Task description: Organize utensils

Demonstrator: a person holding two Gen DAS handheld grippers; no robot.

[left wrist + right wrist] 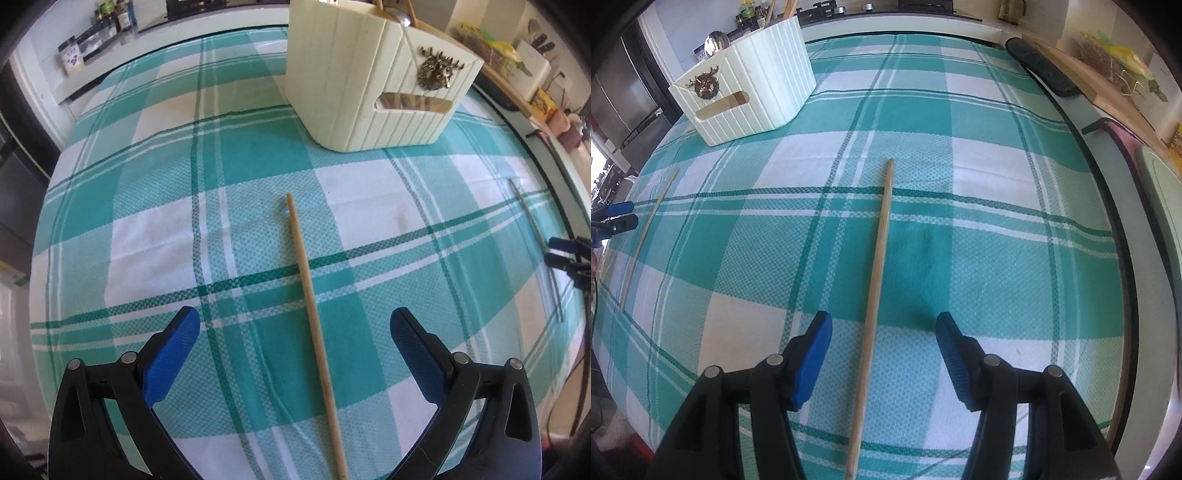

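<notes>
While both claws hang released, left claw point(295, 332) straddles one chopstick point(314, 306) w/o touching; right claw point(882, 332) does likewise over the other chopstick point(875, 288). Both sticks lie flat on the checked tabletop point(997, 240), well apart. Cream utensil holder point(369, 85) stands at far side.

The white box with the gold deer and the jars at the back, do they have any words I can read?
White box: no words, only a gold deer badge.
Jars at the back: labels too small and blurred to read.
Yellow packet: print too blurred to read.
</notes>
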